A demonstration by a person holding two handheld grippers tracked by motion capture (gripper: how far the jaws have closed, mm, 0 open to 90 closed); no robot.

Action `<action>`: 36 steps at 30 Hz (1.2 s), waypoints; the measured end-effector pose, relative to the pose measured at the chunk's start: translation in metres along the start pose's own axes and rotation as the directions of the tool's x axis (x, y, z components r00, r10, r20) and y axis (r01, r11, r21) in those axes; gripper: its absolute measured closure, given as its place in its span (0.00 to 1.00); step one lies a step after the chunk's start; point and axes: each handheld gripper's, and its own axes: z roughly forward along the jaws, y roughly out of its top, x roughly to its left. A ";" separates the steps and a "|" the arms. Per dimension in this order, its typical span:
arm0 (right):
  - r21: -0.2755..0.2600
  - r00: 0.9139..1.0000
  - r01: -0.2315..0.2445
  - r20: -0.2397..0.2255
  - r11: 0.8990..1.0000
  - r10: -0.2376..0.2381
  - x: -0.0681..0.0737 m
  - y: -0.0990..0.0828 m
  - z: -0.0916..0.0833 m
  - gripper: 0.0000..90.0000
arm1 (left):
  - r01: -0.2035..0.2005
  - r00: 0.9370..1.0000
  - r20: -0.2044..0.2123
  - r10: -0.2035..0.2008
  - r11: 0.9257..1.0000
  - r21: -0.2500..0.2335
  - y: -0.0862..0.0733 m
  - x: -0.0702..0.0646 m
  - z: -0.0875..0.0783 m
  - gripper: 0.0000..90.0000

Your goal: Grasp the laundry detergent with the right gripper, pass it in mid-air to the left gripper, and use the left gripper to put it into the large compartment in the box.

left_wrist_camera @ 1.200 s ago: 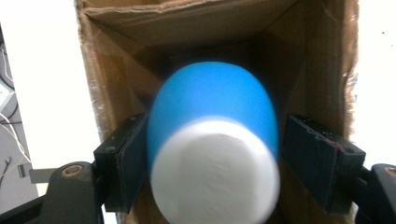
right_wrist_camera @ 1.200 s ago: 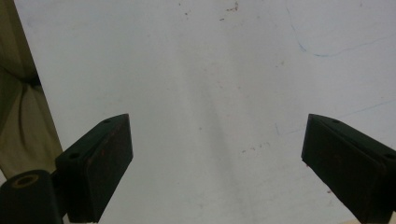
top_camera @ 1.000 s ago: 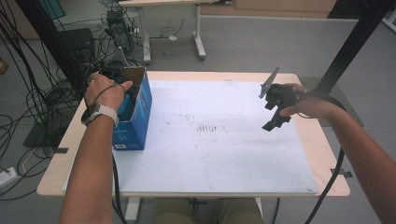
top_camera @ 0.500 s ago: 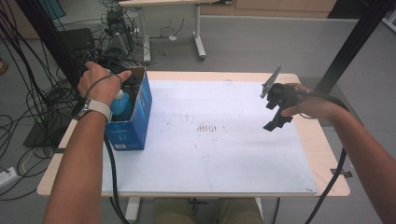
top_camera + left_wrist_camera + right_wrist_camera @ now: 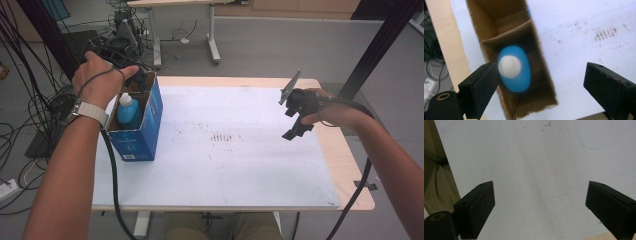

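Bottle (image 5: 514, 69) stood upright in the cardboard box (image 5: 145, 131) — placing looked done. Your left tongs (image 5: 541, 82) had just been opening, empty above it; right tongs (image 5: 541, 206) hung open over the bench (image 5: 260, 165). Next, lift clear.

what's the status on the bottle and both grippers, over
Left gripper open, jaws just been opening, above the blue bottle. Bottle upright in cardboard box. Right gripper open, nothing between jaws. Nothing in the way.

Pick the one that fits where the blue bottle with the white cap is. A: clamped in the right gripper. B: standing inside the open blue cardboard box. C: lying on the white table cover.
B: the blue bottle stands upright inside the open blue cardboard box, with the left gripper above it, jaws apart and not touching it.
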 end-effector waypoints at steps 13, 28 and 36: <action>0.003 1.000 -0.004 0.015 1.000 0.004 0.003 -0.002 -0.009 0.10 | -0.206 0.975 0.084 0.204 0.978 0.012 0.008 -0.037 -0.015 0.14; -0.002 1.000 -0.010 0.016 1.000 0.010 0.004 -0.004 -0.018 0.10 | -0.455 0.881 0.154 0.447 0.890 0.018 0.016 -0.083 -0.010 0.14; -0.002 1.000 -0.010 0.022 1.000 0.010 0.003 -0.001 -0.021 0.10 | -0.574 0.805 0.190 0.561 0.819 0.012 0.019 -0.108 0.000 0.13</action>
